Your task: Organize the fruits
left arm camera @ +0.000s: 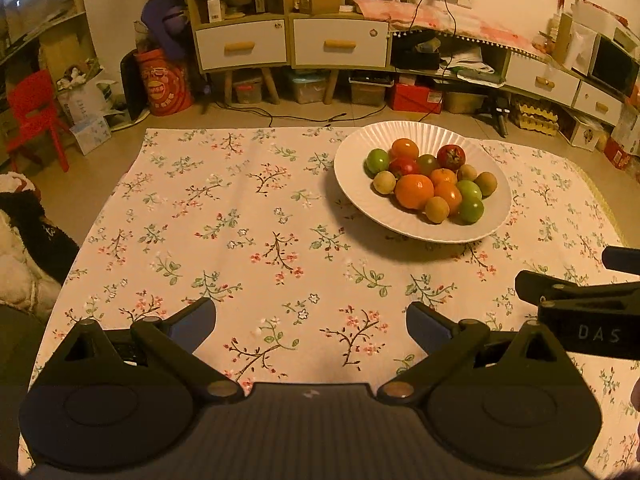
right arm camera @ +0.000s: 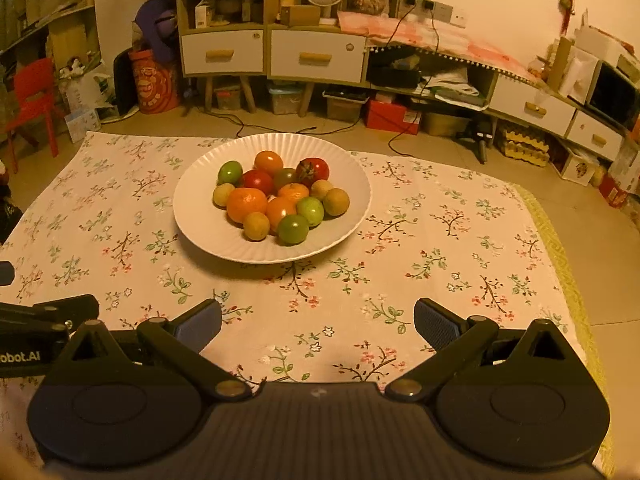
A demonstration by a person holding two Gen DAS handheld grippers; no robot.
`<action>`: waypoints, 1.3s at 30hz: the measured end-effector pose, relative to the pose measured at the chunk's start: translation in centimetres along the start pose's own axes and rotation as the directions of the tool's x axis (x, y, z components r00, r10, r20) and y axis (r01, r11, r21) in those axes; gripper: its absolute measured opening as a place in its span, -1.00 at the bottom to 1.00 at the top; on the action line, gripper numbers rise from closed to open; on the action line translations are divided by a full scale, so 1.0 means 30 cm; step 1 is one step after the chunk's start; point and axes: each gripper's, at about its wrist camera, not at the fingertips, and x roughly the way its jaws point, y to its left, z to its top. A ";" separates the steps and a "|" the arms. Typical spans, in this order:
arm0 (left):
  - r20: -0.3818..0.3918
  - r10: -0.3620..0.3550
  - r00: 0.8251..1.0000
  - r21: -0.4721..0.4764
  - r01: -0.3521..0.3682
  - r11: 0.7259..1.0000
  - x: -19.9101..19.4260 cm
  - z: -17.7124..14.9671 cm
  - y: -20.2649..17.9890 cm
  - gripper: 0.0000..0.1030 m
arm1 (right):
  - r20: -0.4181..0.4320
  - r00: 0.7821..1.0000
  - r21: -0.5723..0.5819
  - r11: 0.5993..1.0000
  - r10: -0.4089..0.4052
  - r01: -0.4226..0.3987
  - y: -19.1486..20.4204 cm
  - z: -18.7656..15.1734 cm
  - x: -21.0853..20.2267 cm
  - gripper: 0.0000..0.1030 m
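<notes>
A white ribbed plate [left arm camera: 496, 196] [right arm camera: 192, 216] stands on the floral tablecloth and holds a pile of several fruits: oranges [left arm camera: 414, 191] [right arm camera: 247, 204], green fruits [left arm camera: 471, 210] [right arm camera: 293, 229], red fruits [left arm camera: 451, 157] [right arm camera: 313, 171] and small tan-brown ones [left arm camera: 437, 209] [right arm camera: 256, 226]. My left gripper [left arm camera: 311, 322] is open and empty, low over the cloth, with the plate ahead to the right. My right gripper [right arm camera: 318, 322] is open and empty, with the plate ahead, slightly left. Each gripper's side shows at the edge of the other's view.
The floral tablecloth [left arm camera: 240, 220] [right arm camera: 440, 240] covers a low surface on a tiled floor. Behind it stand cabinets with drawers [left arm camera: 292, 40] [right arm camera: 272, 52], storage boxes and cables. A red chair [left arm camera: 32, 116] stands far left.
</notes>
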 end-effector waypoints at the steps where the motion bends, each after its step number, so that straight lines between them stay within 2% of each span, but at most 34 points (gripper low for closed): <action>1: -0.001 -0.001 1.000 0.001 0.001 1.000 0.000 0.000 -0.001 0.93 | -0.001 1.000 -0.001 1.000 0.001 -0.001 0.000 0.001 0.001 0.99; 39: -0.019 -0.022 1.000 0.000 0.022 1.000 0.003 -0.005 0.000 0.93 | -0.005 1.000 -0.011 1.000 0.002 -0.002 0.009 0.005 0.001 0.99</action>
